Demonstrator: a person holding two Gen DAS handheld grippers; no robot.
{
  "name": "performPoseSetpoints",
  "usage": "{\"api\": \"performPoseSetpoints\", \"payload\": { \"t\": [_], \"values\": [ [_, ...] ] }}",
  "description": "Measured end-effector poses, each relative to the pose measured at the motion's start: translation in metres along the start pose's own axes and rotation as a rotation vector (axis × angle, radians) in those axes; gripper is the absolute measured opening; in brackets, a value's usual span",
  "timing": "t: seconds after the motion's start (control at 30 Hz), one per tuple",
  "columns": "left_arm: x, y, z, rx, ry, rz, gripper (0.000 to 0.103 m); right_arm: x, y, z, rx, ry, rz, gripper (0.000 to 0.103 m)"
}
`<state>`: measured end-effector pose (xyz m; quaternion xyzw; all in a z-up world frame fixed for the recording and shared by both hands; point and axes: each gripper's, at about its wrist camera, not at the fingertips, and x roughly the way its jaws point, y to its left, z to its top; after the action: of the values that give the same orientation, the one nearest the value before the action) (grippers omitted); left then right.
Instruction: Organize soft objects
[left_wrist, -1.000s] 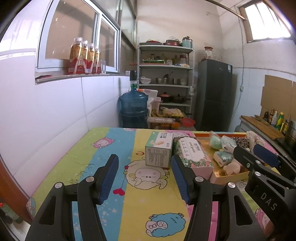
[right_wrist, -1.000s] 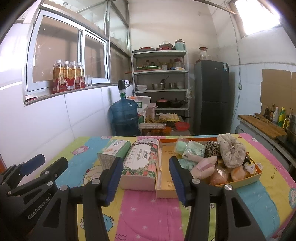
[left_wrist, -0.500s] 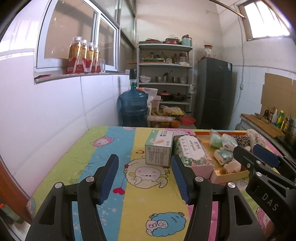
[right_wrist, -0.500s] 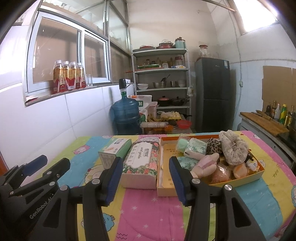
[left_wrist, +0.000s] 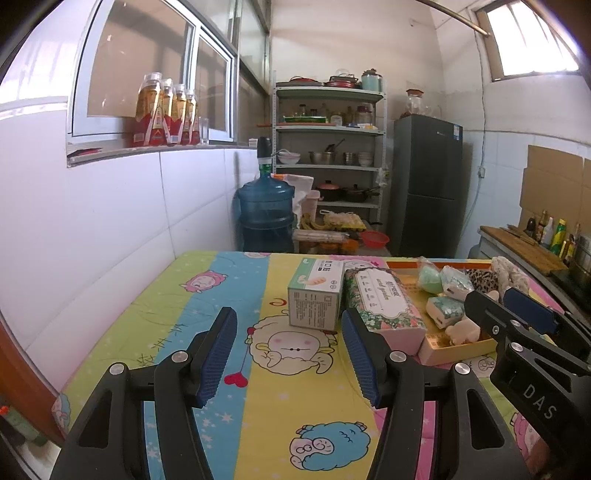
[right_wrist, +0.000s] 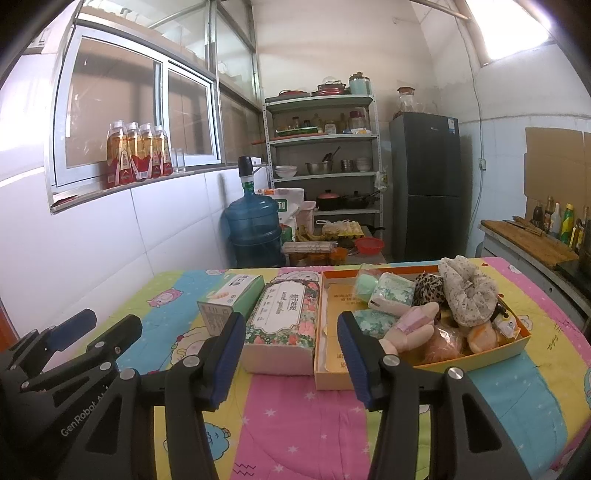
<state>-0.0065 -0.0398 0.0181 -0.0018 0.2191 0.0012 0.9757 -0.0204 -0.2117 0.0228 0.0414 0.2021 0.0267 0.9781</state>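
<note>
Two tongs hover above a desk (right_wrist: 295, 424) covered with a quilted cartoon-print cloth in yellow, blue, pink and green stripes. The left tongs (left_wrist: 288, 354) stand spread with nothing between their blue-padded fingers; the right tongs (right_wrist: 291, 354) are likewise spread and empty, low over the cloth and apart from every object.

Ahead of the right tongs sits a shallow orange cardboard tray (right_wrist: 491, 354). It holds a heap of soft things: a pale pink plush toy (right_wrist: 410, 328) lying near the front, a beige speckled fabric scrunchie (right_wrist: 469, 291) on top of the pile, a leopard-print fabric piece (right_wrist: 428, 288), a mint-green round soft ball (right_wrist: 364, 290) at the far side, and small patterned tissue packs (right_wrist: 391, 295).

Just left of the tray, touching or nearly touching it, lies a floral-wrapped pack of tissues (right_wrist: 284, 325), long side pointing away. Left of that, a green-and-white cardboard box (right_wrist: 232, 295) rests on the cloth, close beside the pack. In the left wrist view this box (left_wrist: 314, 295) stands ahead of the left tongs.
</note>
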Motion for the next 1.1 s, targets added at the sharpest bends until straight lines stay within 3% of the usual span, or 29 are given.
{"api": "performPoseSetpoints", "payload": {
  "t": [1.1],
  "values": [
    [0.001,0.0,-0.001,0.007,0.006,-0.005,0.061,0.0,0.011,0.0,-0.004,0.011,0.015,0.051]
  ]
}}
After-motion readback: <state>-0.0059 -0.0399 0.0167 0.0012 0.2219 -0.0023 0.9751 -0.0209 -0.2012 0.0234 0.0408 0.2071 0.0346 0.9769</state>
